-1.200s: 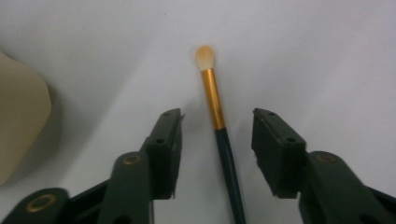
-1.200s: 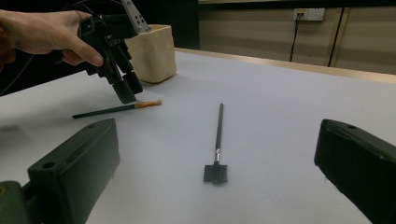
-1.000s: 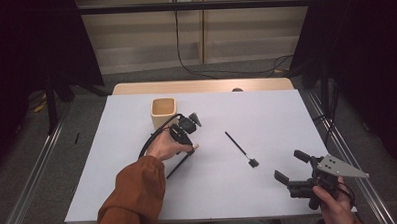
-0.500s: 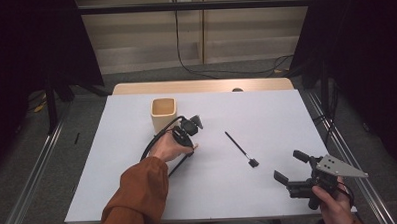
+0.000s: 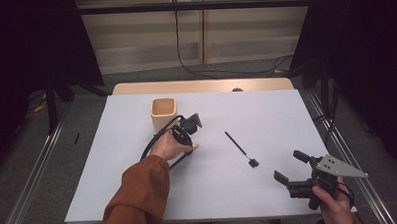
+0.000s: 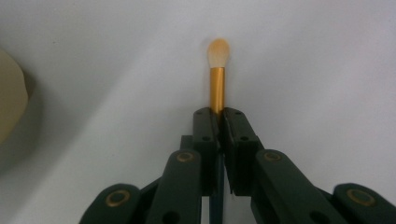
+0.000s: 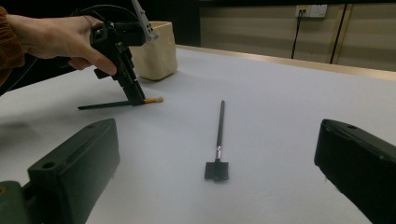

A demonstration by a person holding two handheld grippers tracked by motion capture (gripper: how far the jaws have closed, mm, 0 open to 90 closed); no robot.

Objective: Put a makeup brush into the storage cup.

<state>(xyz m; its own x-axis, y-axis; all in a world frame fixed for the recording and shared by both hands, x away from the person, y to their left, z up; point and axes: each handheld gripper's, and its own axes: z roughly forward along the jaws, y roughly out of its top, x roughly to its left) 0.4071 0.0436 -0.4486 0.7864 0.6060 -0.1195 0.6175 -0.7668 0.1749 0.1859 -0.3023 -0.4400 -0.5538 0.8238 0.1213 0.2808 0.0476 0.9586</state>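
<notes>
At the near right corner of the white table (image 5: 269, 189), the person's right hand (image 5: 335, 207) holds the right gripper (image 5: 294, 167) with its grey three-cornered plate on top. Its two black jaws stand wide apart with nothing between them; in the right gripper view they frame the tabletop at either bottom corner. The gripper sits low over the table's near edge, well apart from everything else on the surface.

Just beyond it, toward the middle of the table, lies a slim black brush with a flat, square black head (image 7: 217, 171). Its thin handle runs away from the right gripper, and the head is the end nearest to that gripper. It lies flat, untouched by either gripper.

Farther in, left of centre, the person's left hand (image 5: 166, 145), coming out of a rust-orange sleeve (image 5: 139, 194), holds the left gripper (image 5: 186, 140) pointing down at the table. Its jaws are pressed together on a makeup brush with a gold ferrule and pale orange tip (image 6: 218, 70). In the left gripper view the ferrule and tip stick out just past the jaw ends. In the right gripper view the brush's dark handle trails out behind the jaws, close to the table; whether it touches the surface cannot be told. A black cable loops from this gripper back beside the forearm.

Just behind the left gripper, a cream square-mouthed cup (image 5: 164, 113) stands upright, open at the top.
</notes>
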